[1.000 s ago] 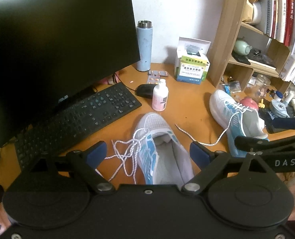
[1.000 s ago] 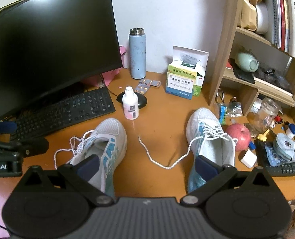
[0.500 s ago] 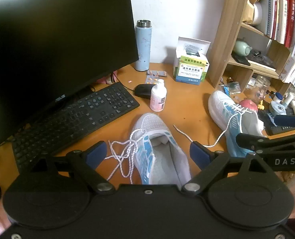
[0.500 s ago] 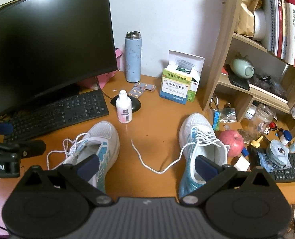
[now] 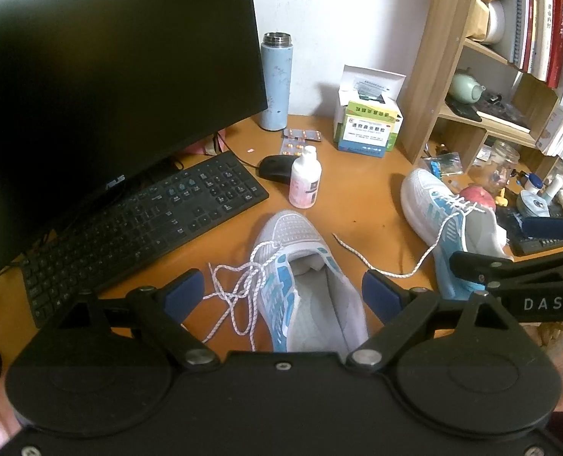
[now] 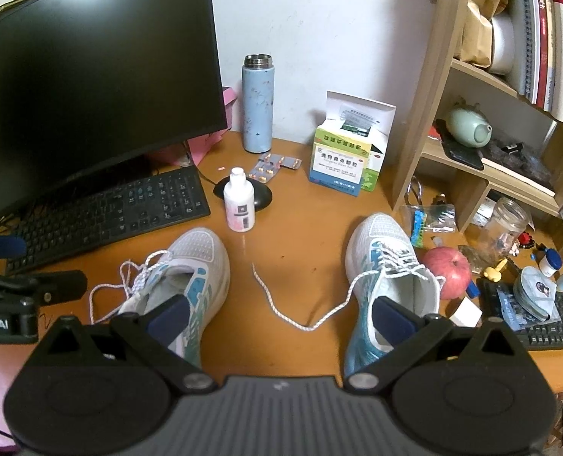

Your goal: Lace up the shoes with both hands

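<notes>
Left wrist view: left gripper (image 5: pixel 283 290) spread wide, pinching nothing, hovering over near shoe (image 5: pixel 308 285) with lace (image 5: pixel 239 296) piled loose beside it on desk (image 5: pixel 357 190).

Right wrist view: right gripper (image 6: pixel 279 313) spread too, empty. Far shoe (image 6: pixel 391 277) criss-crossed up top, one lace end (image 6: pixel 300 315) trailing across the wood. Roughly halfway, judging by that: one laced, one to go.

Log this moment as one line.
left gripper: open, empty | right gripper: open, empty | left shoe: laces loose | right shoe: lace trailing on desk
</notes>
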